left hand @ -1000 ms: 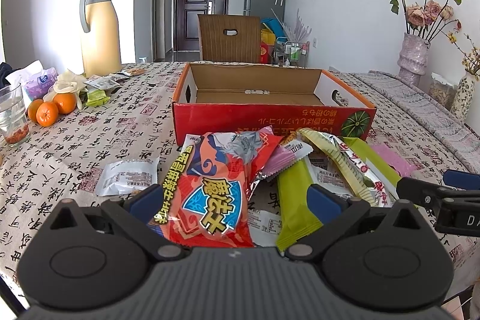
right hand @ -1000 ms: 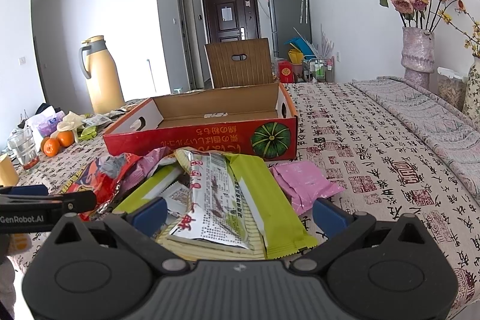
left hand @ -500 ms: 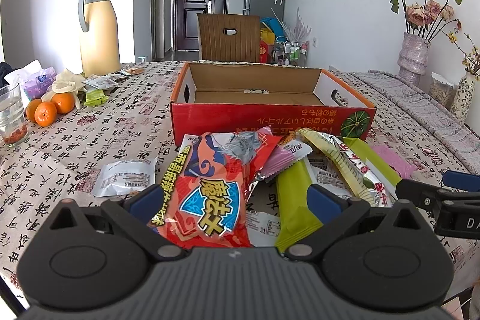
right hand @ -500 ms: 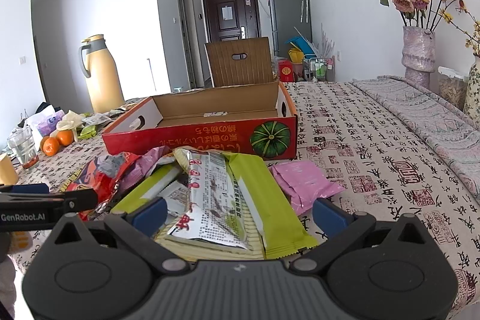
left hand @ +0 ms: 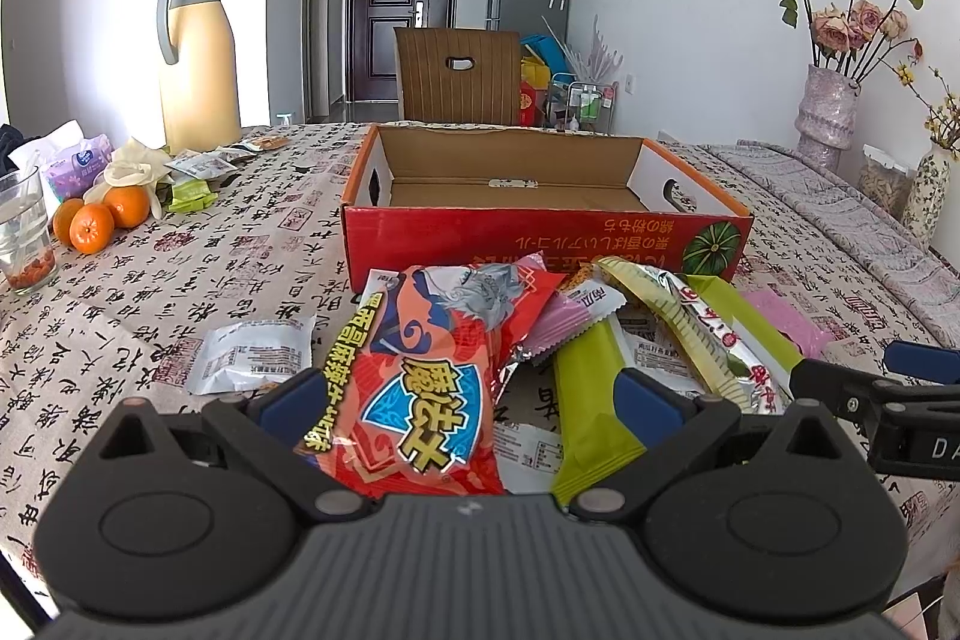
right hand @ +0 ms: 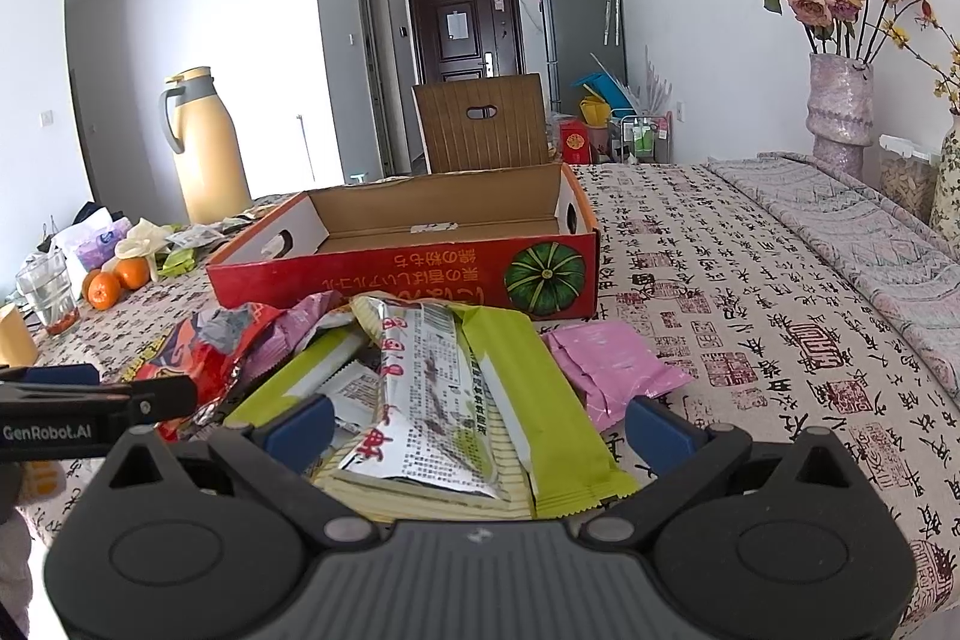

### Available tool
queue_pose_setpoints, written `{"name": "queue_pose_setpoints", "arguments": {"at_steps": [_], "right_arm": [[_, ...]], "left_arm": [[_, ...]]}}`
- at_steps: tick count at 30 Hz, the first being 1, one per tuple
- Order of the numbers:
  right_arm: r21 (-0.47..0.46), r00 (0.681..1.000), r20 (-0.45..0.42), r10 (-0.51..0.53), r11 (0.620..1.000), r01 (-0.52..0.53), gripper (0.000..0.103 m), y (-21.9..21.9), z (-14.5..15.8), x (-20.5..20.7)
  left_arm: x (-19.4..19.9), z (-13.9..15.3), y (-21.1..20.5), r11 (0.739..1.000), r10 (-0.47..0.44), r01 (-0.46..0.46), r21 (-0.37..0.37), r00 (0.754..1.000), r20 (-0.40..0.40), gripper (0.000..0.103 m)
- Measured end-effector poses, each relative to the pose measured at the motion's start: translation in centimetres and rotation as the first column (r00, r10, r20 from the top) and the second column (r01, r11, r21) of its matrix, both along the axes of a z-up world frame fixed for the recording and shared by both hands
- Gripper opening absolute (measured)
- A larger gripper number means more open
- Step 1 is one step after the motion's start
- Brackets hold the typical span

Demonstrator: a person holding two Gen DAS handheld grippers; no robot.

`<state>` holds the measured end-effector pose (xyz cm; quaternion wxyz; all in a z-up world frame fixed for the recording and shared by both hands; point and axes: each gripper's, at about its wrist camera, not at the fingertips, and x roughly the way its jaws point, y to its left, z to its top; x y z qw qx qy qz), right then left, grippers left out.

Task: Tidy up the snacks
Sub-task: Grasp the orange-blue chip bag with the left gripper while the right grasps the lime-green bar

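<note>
Both grippers' jaws spread wide over the snack pile [left hand: 480, 364] — red box [left hand: 540, 244] empty behind.

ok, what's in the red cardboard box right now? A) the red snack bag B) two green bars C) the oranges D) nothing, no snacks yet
D: the red cardboard box shows only its bare brown floor, while the red snack bag and the green bar lie in the pile on the table in front of it, and the oranges sit off to the left.
</note>
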<state>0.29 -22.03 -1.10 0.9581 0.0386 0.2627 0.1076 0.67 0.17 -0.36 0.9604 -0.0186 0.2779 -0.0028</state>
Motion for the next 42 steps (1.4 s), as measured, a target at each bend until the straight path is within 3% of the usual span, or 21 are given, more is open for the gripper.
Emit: {"name": "queue_pose_setpoints", "arguments": {"at_steps": [20,27,34,42], "right_arm": [[-0.006,1.0,-0.005,-0.009,1.0,0.009,0.1,0.0,-0.3,1.2],[-0.014,0.999,-0.049,-0.016,1.0,0.015,0.072,-1.4,-1.0,4.3],[0.023,0.991,-0.128,0.035,0.999,-0.033,0.051,-1.8,-2.7,7.9],[0.053,0.988,-0.139,0.073,0.996,-0.066,0.04,-2.3,-3.8,8.5]], "left_arm": [[0.3,-0.1,0.4,1.0,0.004,-0.004,-0.001,1.0,-0.001,0.103],[1.0,-0.1,1.1,1.0,0.028,-0.028,-0.002,1.0,0.001,0.103],[1.4,-0.3,1.7,0.999,0.053,-0.053,0.002,0.999,-0.01,0.103],[2.1,-0.7,2.6,0.997,0.078,-0.078,0.006,0.997,-0.026,0.103]]}}
